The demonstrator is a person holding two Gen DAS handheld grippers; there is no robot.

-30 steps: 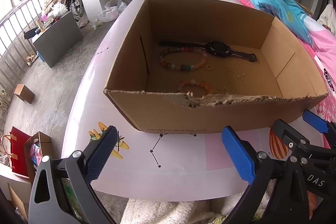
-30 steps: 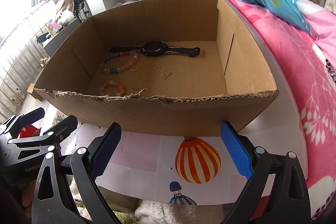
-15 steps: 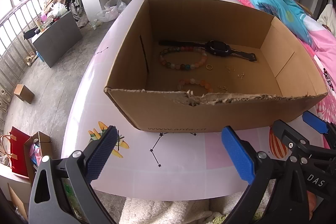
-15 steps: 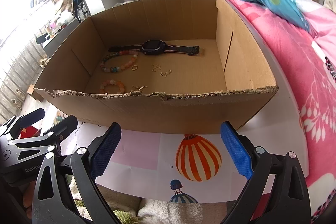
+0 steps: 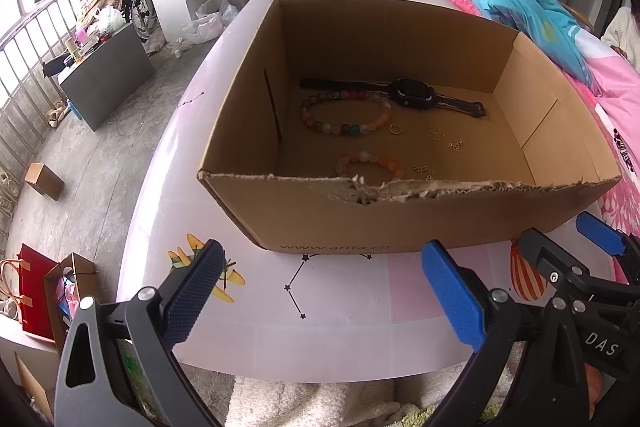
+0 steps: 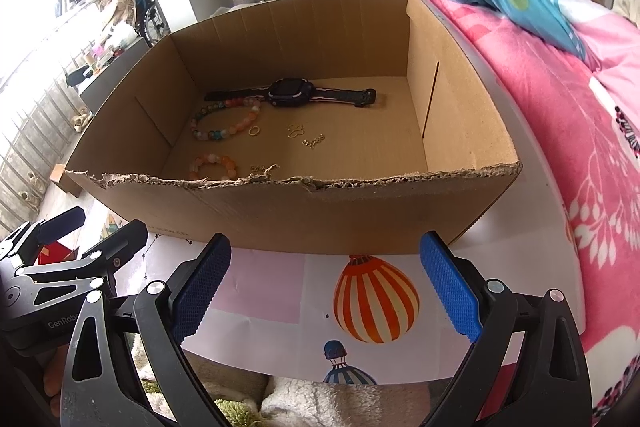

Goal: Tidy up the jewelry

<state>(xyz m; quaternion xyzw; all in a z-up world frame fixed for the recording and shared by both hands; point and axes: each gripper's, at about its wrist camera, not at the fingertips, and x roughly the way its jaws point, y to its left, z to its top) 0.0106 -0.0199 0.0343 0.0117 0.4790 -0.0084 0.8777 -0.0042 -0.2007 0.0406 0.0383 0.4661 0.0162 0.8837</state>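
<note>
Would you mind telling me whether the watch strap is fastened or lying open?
Open. The watch lies flat on the box floor, both strap halves stretched straight out, ends apart.

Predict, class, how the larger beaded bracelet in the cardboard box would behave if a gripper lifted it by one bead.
The larger beaded bracelet is separate round beads in a loop, so it would probably sag and dangle, not hold its shape. If pushed, the beads may roll across the smooth floor of the cardboard box. It looks light for its size.
</note>
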